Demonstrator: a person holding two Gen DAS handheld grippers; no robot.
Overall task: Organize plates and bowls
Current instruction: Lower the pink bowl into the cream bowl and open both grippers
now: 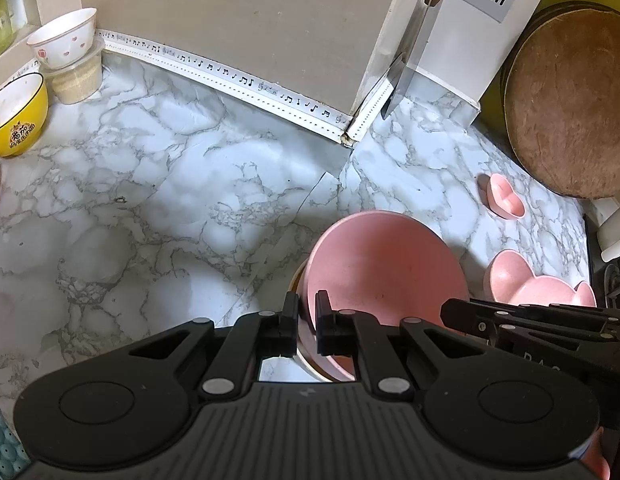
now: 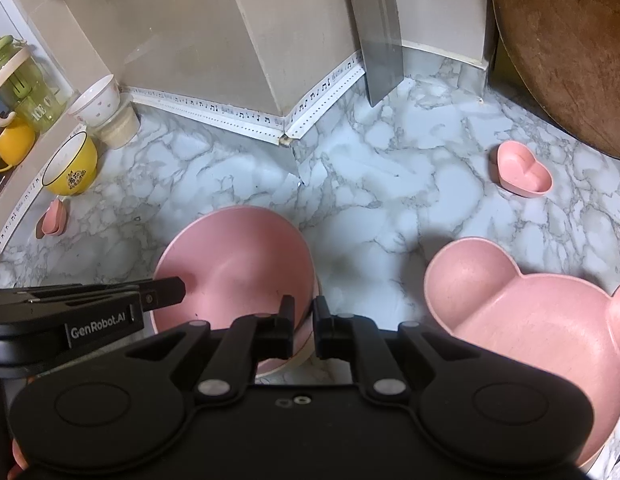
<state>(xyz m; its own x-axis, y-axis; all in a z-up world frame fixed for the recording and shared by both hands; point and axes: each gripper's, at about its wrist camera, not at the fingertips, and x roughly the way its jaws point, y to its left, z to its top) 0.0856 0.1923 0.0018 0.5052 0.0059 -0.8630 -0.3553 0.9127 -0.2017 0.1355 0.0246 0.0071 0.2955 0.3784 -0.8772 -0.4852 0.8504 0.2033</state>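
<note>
A round pink bowl [image 1: 386, 264] [image 2: 229, 264] sits nested in a cream bowl [image 1: 305, 364] on the marble counter [image 1: 149, 200]. My left gripper [image 1: 306, 304] is shut on the pink bowl's left rim. My right gripper [image 2: 304, 306] is shut on the right rim of the same bowl. Each gripper shows side-on in the other's view, the right gripper [image 1: 446, 310] and the left gripper [image 2: 181, 286]. A pink bear-shaped plate [image 2: 530, 320] [image 1: 538, 284] lies to the right. Farther back is a small pink heart dish [image 2: 524, 168] [image 1: 506, 196].
A yellow bowl [image 1: 15, 116] [image 2: 69, 168] and a white bowl [image 1: 65, 36] stacked on a plastic cup stand at the far left. Another small pink dish [image 2: 51, 216] lies near them. A cleaver [image 2: 380, 40] and a round wooden board [image 1: 566, 104] lean at the back right.
</note>
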